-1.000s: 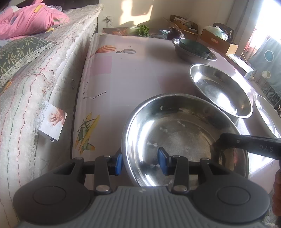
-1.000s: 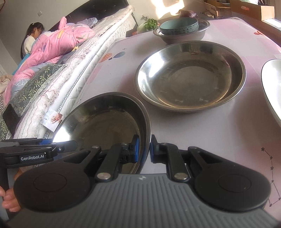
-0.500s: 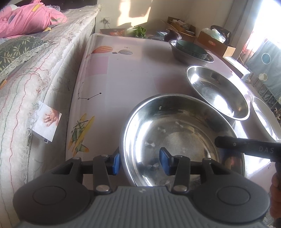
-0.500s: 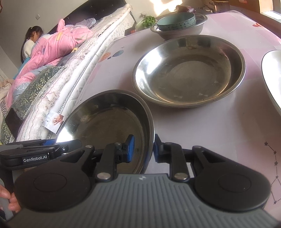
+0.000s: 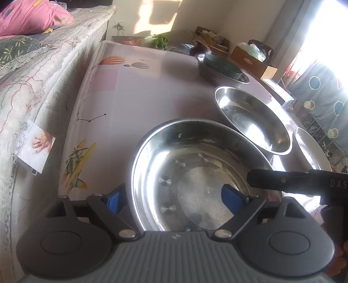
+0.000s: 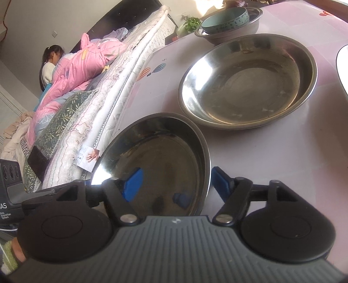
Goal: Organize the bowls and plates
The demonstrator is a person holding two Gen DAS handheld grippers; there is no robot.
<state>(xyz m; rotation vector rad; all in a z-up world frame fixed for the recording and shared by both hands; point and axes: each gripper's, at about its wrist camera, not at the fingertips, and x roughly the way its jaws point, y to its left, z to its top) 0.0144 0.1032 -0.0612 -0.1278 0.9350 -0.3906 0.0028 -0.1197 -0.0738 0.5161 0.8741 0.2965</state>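
A wide steel plate (image 5: 195, 174) lies on the pink table (image 5: 134, 91) right in front of me. My left gripper (image 5: 174, 199) straddles its left rim with the jaws opening; neither blue pad touches the metal. My right gripper (image 6: 176, 182) straddles the same plate (image 6: 156, 156) at its right rim, jaws also opening and pads clear of it. One of its black fingers (image 5: 271, 179) shows over the plate. A second steel plate (image 6: 248, 82) lies just beyond. Farther back a teal bowl (image 6: 226, 19) sits inside a steel bowl (image 6: 237, 30).
A third plate's rim (image 5: 308, 148) shows at the table's right side. A mattress (image 5: 32, 87) runs along the left edge, with a small card (image 5: 35, 148) against it. A person (image 6: 50, 65) is on the bed. Cardboard boxes (image 5: 252, 58) stand behind the table.
Both grippers' jaws have spread wide. The right one, which pinched the near plate's rim, has let it go, and the left pads have moved off it too. Neither hand has shifted.
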